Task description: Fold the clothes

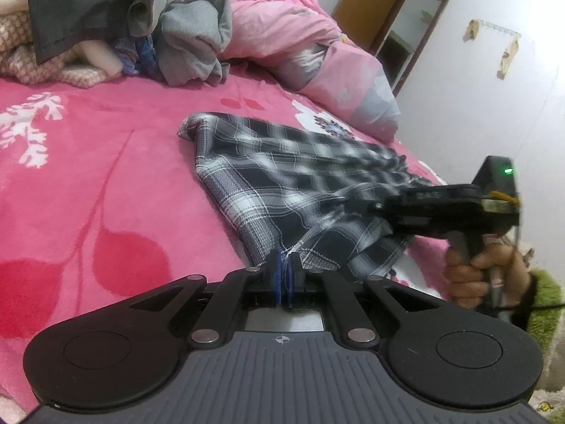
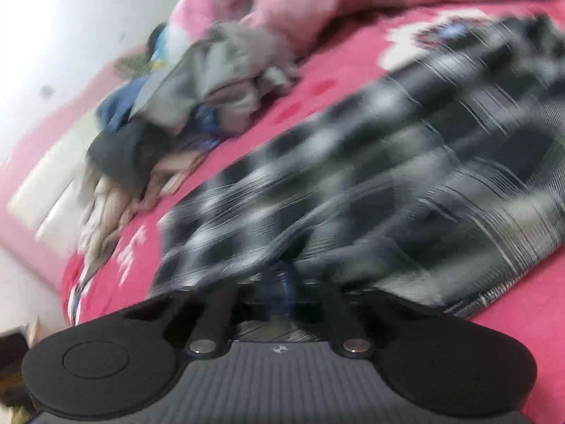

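Clamping the near hem of the plaid shirt (image 1: 282, 183), the left tongs (image 1: 283, 265) stayed out of it; the right tongs (image 2: 282, 279) were pinched on its edge, over the pink bed (image 1: 106, 176).

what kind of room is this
Most likely a bedroom: a bed with a pink floral blanket, a rumpled pink duvet, and a pile of clothes beyond the plaid garment.

Pink bedspread (image 1: 106, 183), rumpled pink duvet (image 1: 282, 24), brown door (image 1: 363, 3).
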The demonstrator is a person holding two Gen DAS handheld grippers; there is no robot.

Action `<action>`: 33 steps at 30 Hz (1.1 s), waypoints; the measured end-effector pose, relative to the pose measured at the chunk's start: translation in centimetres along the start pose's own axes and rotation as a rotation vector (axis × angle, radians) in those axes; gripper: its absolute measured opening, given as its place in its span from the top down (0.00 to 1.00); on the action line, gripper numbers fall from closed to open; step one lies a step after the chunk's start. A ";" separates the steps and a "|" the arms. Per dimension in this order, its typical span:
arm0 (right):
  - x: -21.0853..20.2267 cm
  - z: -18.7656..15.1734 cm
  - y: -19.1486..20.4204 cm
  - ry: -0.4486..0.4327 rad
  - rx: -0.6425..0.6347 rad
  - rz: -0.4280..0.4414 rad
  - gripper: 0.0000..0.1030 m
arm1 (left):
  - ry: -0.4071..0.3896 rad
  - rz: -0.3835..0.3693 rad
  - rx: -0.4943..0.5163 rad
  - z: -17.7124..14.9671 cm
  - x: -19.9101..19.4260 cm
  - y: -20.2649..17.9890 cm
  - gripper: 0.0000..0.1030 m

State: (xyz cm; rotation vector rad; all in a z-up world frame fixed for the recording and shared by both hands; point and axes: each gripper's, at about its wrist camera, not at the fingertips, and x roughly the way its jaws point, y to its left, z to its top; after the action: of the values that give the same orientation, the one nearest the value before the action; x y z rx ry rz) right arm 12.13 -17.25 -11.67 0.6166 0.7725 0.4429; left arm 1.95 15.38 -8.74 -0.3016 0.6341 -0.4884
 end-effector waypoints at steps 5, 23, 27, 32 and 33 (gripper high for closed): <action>-2.4 0.5 0.1 -0.069 0.008 0.015 0.97 | 0.007 -0.004 -0.012 0.0 -0.1 0.3 0.95; -3.7 -7.5 13.0 -0.017 -0.933 -0.008 0.57 | 0.098 -0.150 -0.333 0.9 0.5 4.5 0.94; -2.4 -11.1 15.4 0.026 -1.134 -0.025 0.55 | 0.099 -0.182 -0.380 0.7 0.4 5.1 0.94; -1.3 -12.8 16.3 0.047 -1.197 -0.027 0.55 | 0.083 -0.197 -0.398 0.5 -0.4 5.4 0.94; -1.2 -13.0 16.4 0.048 -1.212 -0.029 0.55 | 0.080 -0.200 -0.409 0.5 -0.5 5.6 0.93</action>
State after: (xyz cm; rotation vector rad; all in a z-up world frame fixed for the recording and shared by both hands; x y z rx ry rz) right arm -0.82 -1.36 -7.53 -0.5374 0.4303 0.7909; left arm 3.81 20.42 -10.39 -0.7403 0.7852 -0.5629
